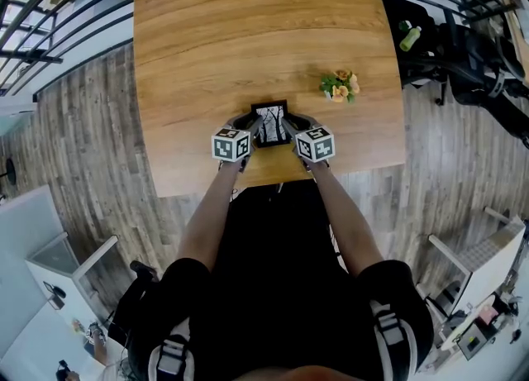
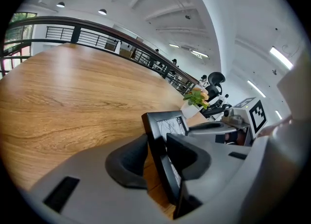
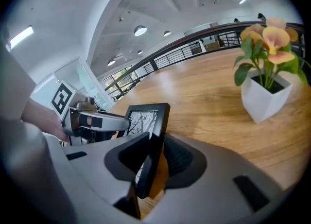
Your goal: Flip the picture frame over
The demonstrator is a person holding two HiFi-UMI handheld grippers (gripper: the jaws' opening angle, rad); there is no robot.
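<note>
A small black picture frame with a bare-tree print stands nearly upright near the table's front edge, print side toward me. My left gripper straddles its left edge. In the left gripper view the frame sits tilted between the jaws of the left gripper, with bare wood showing beside one pad, so the jaws look slack. My right gripper holds the right edge. In the right gripper view the pads of the right gripper press on the frame and on its brown back.
A small potted plant in a white pot stands on the wooden table to the right of the frame. The table's front edge lies just behind the grippers. Office chairs and railings surround the table.
</note>
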